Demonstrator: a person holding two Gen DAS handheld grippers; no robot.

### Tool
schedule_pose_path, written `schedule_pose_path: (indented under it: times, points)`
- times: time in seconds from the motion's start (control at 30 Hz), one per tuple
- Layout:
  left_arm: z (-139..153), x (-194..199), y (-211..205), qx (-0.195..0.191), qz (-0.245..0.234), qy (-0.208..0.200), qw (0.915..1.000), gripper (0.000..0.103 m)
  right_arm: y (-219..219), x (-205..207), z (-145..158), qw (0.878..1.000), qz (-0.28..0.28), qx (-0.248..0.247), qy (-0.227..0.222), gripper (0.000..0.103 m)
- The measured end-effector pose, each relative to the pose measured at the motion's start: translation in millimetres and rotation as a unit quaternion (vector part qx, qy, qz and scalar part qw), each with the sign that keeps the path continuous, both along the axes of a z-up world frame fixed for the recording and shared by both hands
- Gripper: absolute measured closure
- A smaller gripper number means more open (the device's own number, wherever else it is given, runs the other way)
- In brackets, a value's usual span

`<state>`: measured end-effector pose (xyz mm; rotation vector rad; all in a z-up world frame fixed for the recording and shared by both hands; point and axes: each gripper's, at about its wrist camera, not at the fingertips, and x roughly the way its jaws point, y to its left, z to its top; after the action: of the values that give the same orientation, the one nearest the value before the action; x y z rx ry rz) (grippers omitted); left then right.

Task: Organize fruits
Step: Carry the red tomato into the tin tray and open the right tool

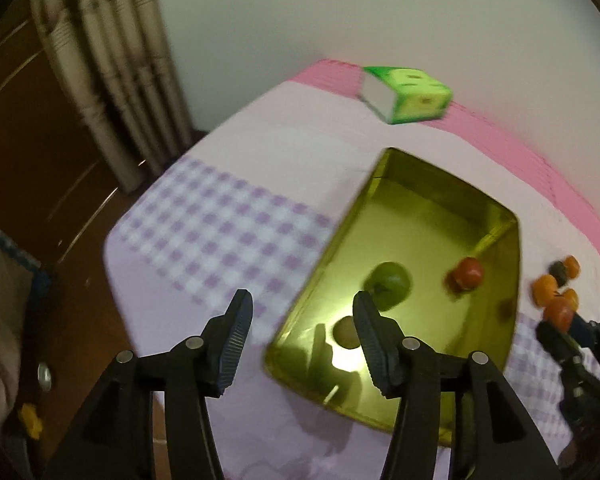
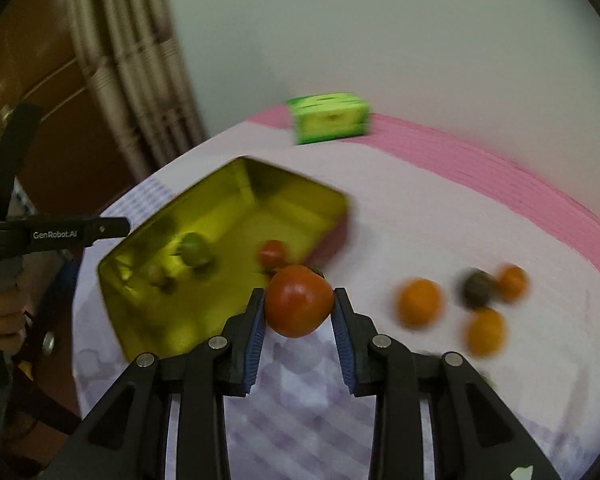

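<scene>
A yellow-gold tray (image 1: 496, 280) (image 2: 148, 224) sits on the table and holds a green fruit (image 1: 390, 282) (image 2: 195, 249), a small red fruit (image 1: 467, 274) (image 2: 273, 253) and a small brown fruit (image 1: 346, 332) (image 2: 160, 276). My right gripper (image 2: 299, 305) is shut on a red tomato (image 2: 298, 300), held just above the cloth by the tray's right side. Three orange fruits (image 2: 419, 302) and a dark fruit (image 2: 478, 289) lie to its right. My left gripper (image 1: 302, 314) is open and empty above the tray's left edge.
A green box (image 1: 410, 94) (image 2: 330, 122) stands at the table's far edge by the wall. The table has a lilac checked cloth (image 1: 220, 232) with a pink border (image 2: 520, 184). Curtain and wooden door lie left, past the table's edge.
</scene>
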<state>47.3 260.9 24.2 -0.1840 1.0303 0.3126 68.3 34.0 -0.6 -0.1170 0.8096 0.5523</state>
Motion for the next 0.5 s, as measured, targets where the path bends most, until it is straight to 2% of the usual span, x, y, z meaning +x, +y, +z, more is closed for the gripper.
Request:
schedule_pose_path:
  times: [0.17, 0.5]
  points:
    - [-8, -4, 20, -0.024, 0.041, 0.016, 0.9987, 0.049, 50, 9, -13, 0.998, 0.045, -0.038, 0.009, 0.073]
    - [-14, -4, 17, -0.030, 0.038, 0.028, 0.9984, 0.049, 78, 24, -33, 0.995, 0.060, -0.077, 0.026, 0.072]
